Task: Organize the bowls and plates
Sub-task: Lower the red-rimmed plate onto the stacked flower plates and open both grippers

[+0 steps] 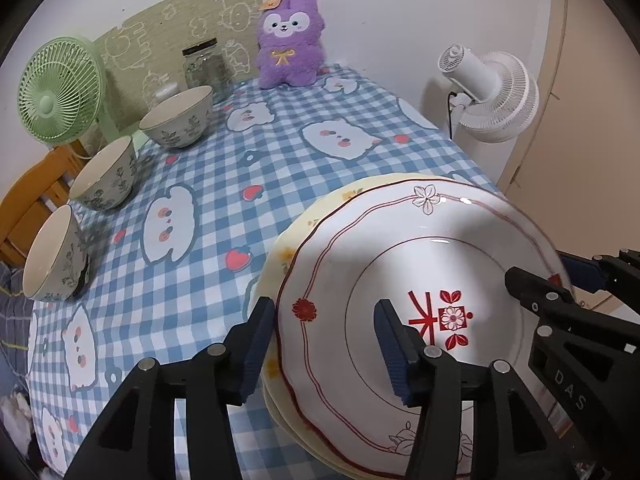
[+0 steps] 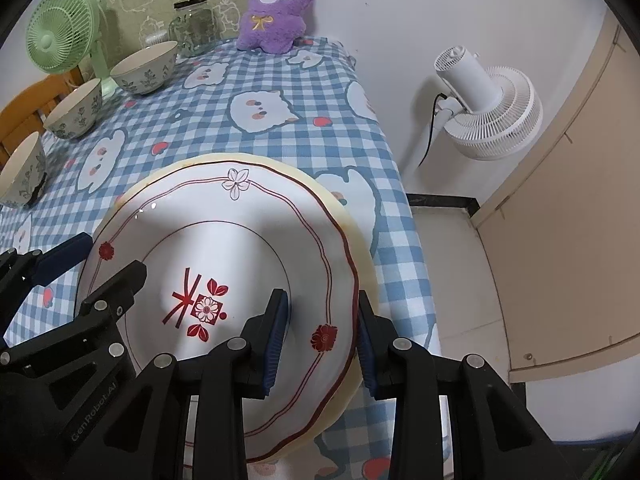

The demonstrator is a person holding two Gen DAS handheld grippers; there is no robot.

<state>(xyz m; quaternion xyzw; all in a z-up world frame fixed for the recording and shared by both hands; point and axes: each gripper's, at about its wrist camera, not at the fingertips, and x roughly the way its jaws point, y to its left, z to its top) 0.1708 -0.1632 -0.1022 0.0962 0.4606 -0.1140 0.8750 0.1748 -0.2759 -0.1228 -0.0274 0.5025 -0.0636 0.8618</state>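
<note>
White red-patterned plate [image 2: 224, 240] lies flat atop cream plate [image 2: 352, 232], flower motif far-side.

We see a white red-patterned plate [image 2: 224, 264] stacked on cream plates [image 1: 280, 256]; three leaf-print bowls [image 1: 178, 118] stand upright in a row

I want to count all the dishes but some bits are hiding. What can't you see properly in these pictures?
- Yellowish plate under the red-patterned plate: mostly covered in both views, so how many lie beneath is unclear.
- Nearest bowl: cut off by the right wrist view's left edge.
- Glass jar contents: too small and murky.
- Plate's near rim: hidden behind the left claw and right claw.
</note>
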